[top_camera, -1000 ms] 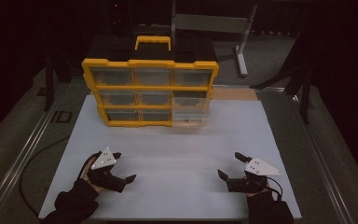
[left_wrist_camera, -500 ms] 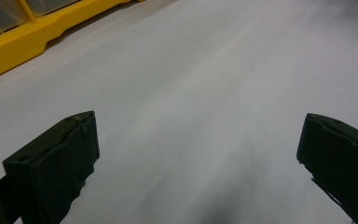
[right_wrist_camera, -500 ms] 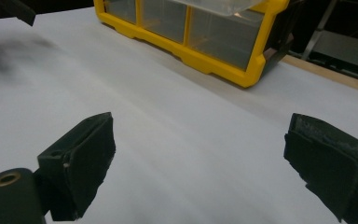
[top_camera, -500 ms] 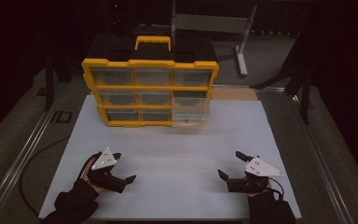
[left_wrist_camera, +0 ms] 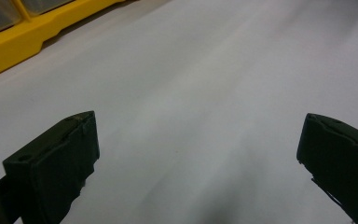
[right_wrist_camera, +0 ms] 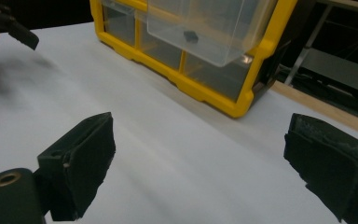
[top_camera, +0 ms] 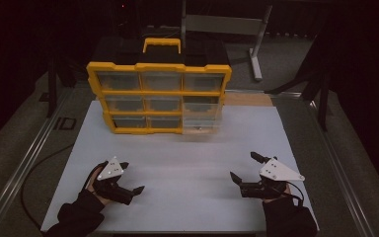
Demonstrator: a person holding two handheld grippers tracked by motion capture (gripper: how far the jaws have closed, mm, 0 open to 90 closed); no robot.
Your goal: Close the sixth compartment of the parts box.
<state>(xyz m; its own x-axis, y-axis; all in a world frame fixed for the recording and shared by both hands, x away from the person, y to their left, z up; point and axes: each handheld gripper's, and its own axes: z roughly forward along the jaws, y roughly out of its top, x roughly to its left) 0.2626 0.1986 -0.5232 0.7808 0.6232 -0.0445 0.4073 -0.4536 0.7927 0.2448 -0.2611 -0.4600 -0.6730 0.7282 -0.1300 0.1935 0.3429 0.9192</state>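
Both tools (top_camera: 245, 167) near pulled-out drawer (right_wrist_camera: 209, 29)

White surface (top_camera: 192, 158) under dim light, matte and bare across its near half. Pale wooden strip (top_camera: 249, 98) along the far right edge. Beyond, grey metal stand (top_camera: 227, 22) on dark floor. Off to the left, metal rail (top_camera: 49, 126) running alongside the surface, with black cable (top_camera: 40, 161) curving just beside it.

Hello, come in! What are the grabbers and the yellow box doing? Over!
Left gripper open, right gripper open, both empty. Organizer upright, one clear drawer pulled out. Nothing between.
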